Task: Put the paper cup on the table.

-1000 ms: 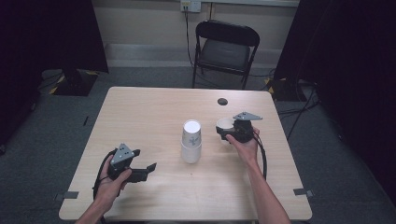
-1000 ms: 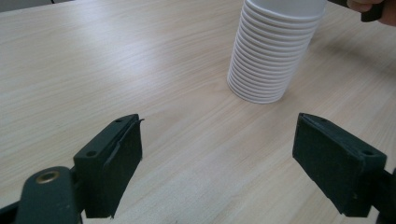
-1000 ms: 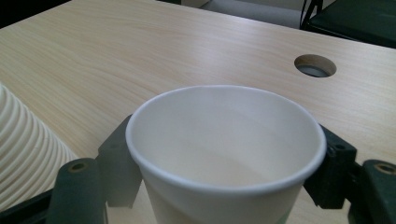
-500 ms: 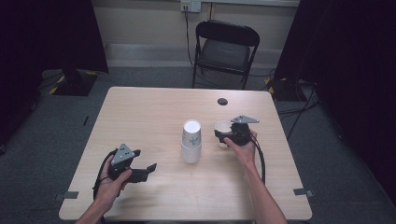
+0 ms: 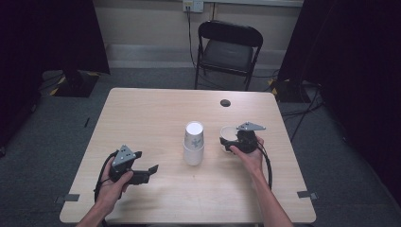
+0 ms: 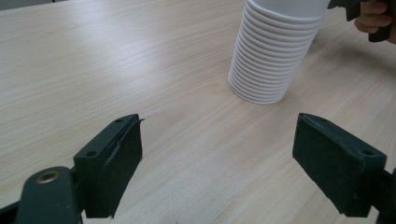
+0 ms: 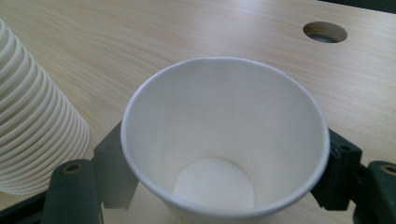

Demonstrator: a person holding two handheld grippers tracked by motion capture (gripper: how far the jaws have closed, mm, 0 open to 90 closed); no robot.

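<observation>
Single white paper cup [image 7: 224,140] stands upright, mouth up, on the right half of the table [image 5: 142,113], just beside the inverted cup stack [image 5: 194,143] at the centre and well clear of the right edge. The right gripper [image 5: 230,142] has the cup between its jaws; they have just been opening, and whether the pads press its wall I cannot tell. The left gripper [image 5: 150,171] rests near the front-left edge, jaws spread wide over bare wood, the stack ahead of it. Broad free room across the far and left table. Tabletop: pale wood-grain laminate, rounded corners, a round cable hole [image 5: 225,102] far right. Stack ribbed by nested rims. Grey carpet, black folding chair [image 5: 229,47] behind, dark curtains at both sides.
</observation>
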